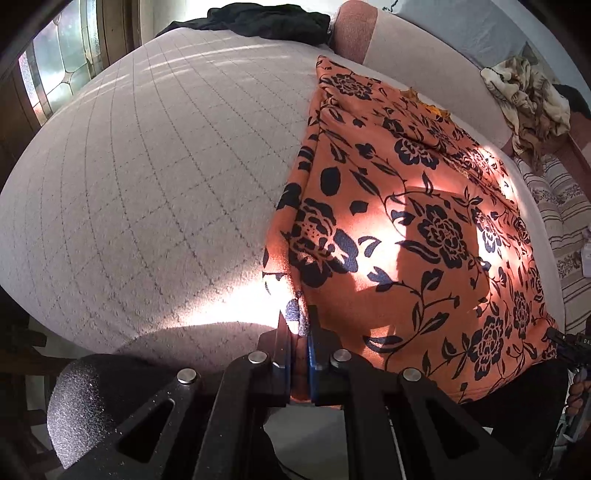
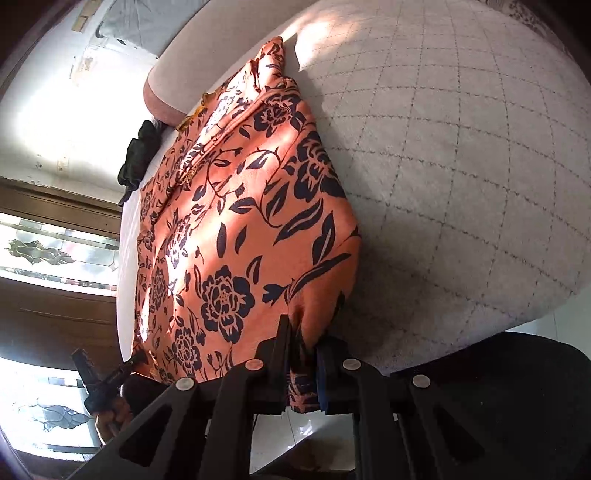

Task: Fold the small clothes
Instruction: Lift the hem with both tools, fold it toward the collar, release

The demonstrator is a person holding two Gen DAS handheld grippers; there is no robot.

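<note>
An orange garment with a dark floral print [image 1: 417,236] lies spread on a pale quilted bed [image 1: 147,177]. My left gripper [image 1: 298,325] is shut on the garment's near left corner at the bed's edge. In the right wrist view the same garment [image 2: 229,236] runs away from me, and my right gripper [image 2: 306,343] is shut on its near right corner, the cloth bunched between the jaws. The right gripper shows at the left wrist view's right edge [image 1: 569,343], and the left gripper shows small in the right wrist view [image 2: 107,380].
A black garment [image 1: 266,20] lies at the far end of the bed, also in the right wrist view [image 2: 136,158]. A pink pillow [image 1: 356,29] lies beside it. A crumpled beige cloth [image 1: 528,96] lies to the right. The window [image 1: 59,55] is at left.
</note>
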